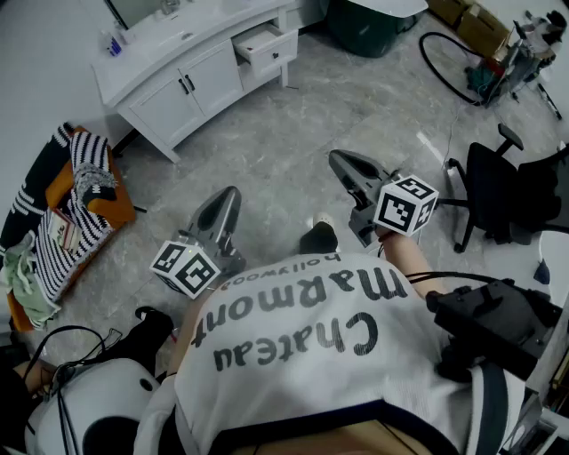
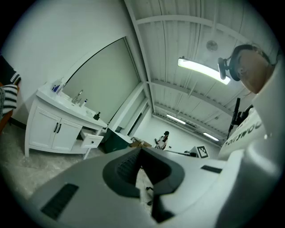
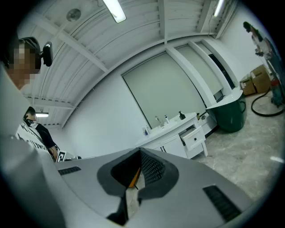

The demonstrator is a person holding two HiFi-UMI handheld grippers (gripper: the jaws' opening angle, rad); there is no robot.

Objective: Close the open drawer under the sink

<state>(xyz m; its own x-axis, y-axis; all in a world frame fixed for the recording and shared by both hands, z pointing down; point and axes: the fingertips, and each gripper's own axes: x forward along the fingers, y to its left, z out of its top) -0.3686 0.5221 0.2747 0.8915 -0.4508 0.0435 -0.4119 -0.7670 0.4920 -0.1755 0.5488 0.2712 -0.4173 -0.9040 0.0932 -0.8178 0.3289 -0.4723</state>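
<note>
A white vanity cabinet [image 1: 169, 89] with a sink on top stands against the far wall, well ahead of me. Its right-hand drawer [image 1: 265, 44] is pulled out. The drawer [image 2: 91, 140] also shows small in the left gripper view, and the right gripper view has the drawer [image 3: 194, 137] sticking out beside the cabinet doors. My left gripper [image 1: 227, 200] and right gripper [image 1: 342, 160] are held level in front of the person's chest, far from the cabinet. Both are shut with nothing in them. The jaws meet at their tips in both gripper views.
A dark green bin [image 1: 369, 27] stands right of the vanity. A cable loop [image 1: 444, 62] lies on the grey floor, and a black office chair [image 1: 502, 191] is at the right. Striped clothes [image 1: 67, 213] are piled at the left. Open floor lies between me and the cabinet.
</note>
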